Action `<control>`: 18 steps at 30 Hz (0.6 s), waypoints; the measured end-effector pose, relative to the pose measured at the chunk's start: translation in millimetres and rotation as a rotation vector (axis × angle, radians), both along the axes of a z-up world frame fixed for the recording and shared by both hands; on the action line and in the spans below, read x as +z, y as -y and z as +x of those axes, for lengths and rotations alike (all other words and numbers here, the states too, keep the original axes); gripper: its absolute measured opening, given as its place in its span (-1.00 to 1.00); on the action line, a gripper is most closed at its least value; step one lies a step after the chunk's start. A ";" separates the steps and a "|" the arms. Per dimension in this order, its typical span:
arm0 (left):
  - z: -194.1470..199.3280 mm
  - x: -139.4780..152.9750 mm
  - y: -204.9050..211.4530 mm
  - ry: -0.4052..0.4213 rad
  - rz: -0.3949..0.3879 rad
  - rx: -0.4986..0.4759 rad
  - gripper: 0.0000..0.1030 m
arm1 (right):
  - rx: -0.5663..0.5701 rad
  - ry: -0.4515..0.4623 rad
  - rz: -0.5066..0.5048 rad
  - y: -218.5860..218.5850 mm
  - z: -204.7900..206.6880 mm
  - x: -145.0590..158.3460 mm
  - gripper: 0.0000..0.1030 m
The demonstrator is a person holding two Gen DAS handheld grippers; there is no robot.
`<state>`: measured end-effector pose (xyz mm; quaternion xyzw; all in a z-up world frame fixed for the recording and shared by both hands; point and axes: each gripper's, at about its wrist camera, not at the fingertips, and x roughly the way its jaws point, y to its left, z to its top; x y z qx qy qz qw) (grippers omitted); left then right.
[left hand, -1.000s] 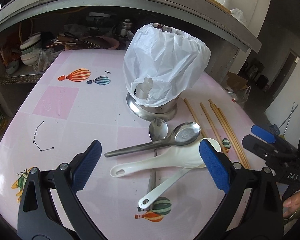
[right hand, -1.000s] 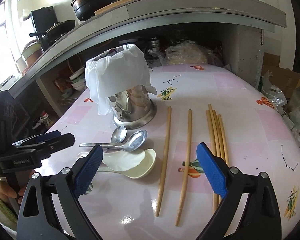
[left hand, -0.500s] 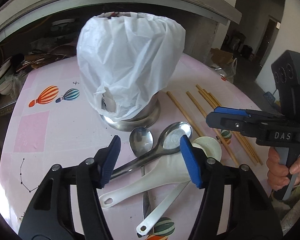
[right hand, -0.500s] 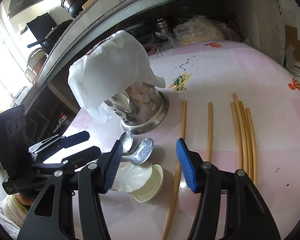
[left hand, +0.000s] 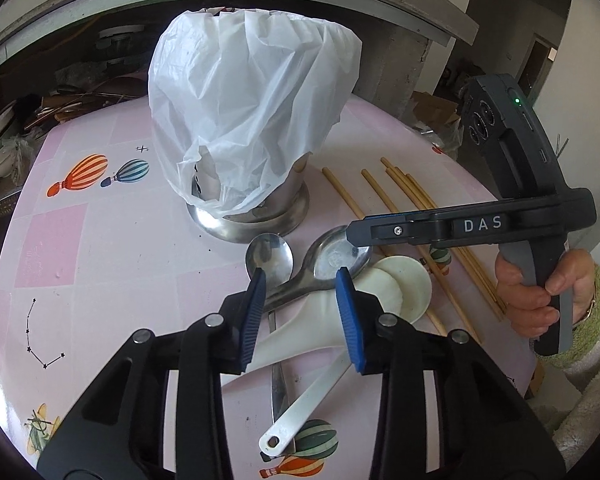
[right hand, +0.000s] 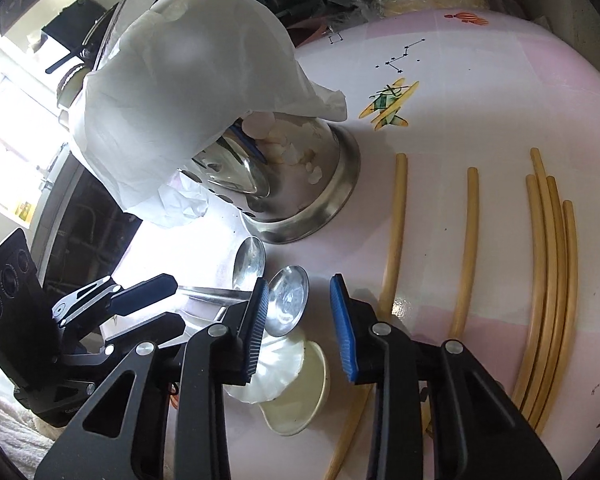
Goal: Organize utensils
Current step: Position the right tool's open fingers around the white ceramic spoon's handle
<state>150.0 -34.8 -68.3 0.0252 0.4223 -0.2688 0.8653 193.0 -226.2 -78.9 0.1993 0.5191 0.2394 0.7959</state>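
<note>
The desk (left hand: 112, 248), covered in a pink cloth printed with balloons and constellations, carried a steel utensil holder (left hand: 252, 216) draped in a white plastic bag (left hand: 252, 92). In front of the holder lay a heap of spoons: two steel spoons (left hand: 332, 256) with crossed handles over two white ceramic spoons (left hand: 412, 284). Loose chopsticks (right hand: 552, 280) lay spread to the right of the heap.

The left claw (left hand: 300, 280) hung low over the heap, its blue pads either side of the larger steel spoon's neck, partly spread and gripping nothing. The right claw (right hand: 296, 286) came in from the other side, a hand (left hand: 540, 292) in a green cuff squeezing its trigger; its jaws were likewise half spread, framing the steel spoon bowl (right hand: 288, 300) without pinching it. In the left view its tip overlapped that bowl; whether it touched I cannot tell.

A second before, both claws stood wide and farther back; since then their jaws had been closing, nothing caught between them, and both had moved in over the spoons, the right one more. The utensils lay unmoved.

Behind the desk ran a grey concrete counter with crockery stored on the shelf beneath, and pots stood on top.
</note>
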 end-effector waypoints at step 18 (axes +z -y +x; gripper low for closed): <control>48.2 -8.2 60.7 -0.065 0.179 -0.361 -0.33 | -0.065 -0.013 0.059 44.0 -59.6 -1.2 -0.44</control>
